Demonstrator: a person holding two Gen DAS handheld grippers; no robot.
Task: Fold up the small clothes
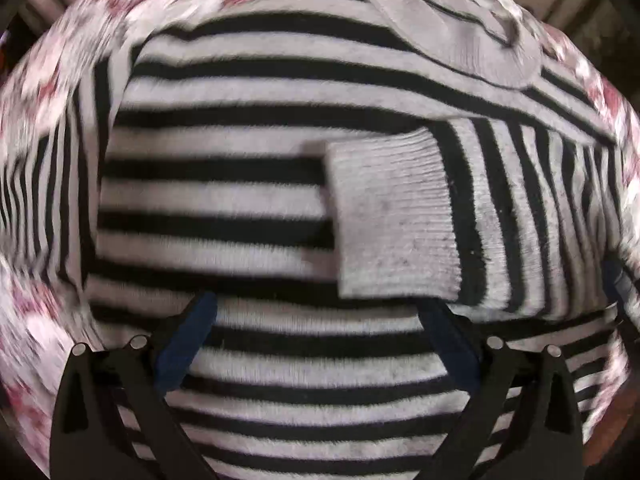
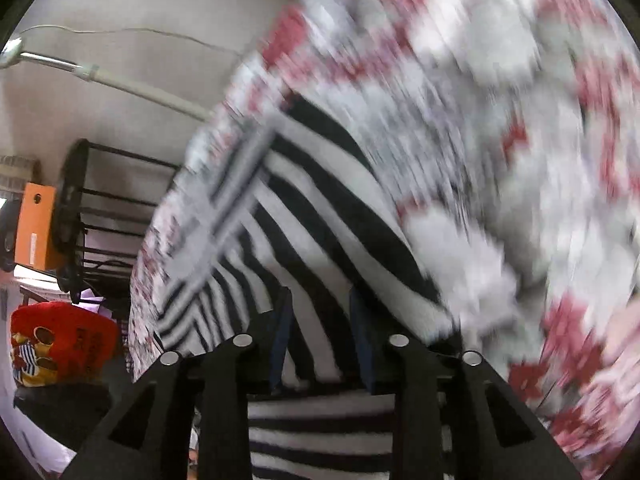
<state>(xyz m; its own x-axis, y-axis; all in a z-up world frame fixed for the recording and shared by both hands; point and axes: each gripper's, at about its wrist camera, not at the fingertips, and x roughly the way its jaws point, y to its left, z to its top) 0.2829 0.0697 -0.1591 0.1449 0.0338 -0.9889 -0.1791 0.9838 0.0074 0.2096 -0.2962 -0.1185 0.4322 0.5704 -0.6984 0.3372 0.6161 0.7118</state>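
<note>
A small black-and-white striped sweater point(image 1: 240, 200) lies spread on a red-and-white floral cloth point(image 1: 36, 92). One sleeve is folded across its body, the ribbed cuff point(image 1: 394, 216) resting near the middle; the grey collar point(image 1: 460, 36) is at the far end. My left gripper point(image 1: 320, 312) is open and empty, hovering over the lower part of the body. My right gripper point(image 2: 320, 304) is shut on a fold of the sweater point(image 2: 320, 240), with striped fabric pinched between its blue pads point(image 2: 282, 328). That view is motion-blurred.
The floral cloth point(image 2: 500, 120) covers the surface around the garment. In the right wrist view, a black wire rack point(image 2: 104, 208), an orange box point(image 2: 34, 228), a red printed bag point(image 2: 60, 340) and a white pole point(image 2: 132, 88) stand off to the left.
</note>
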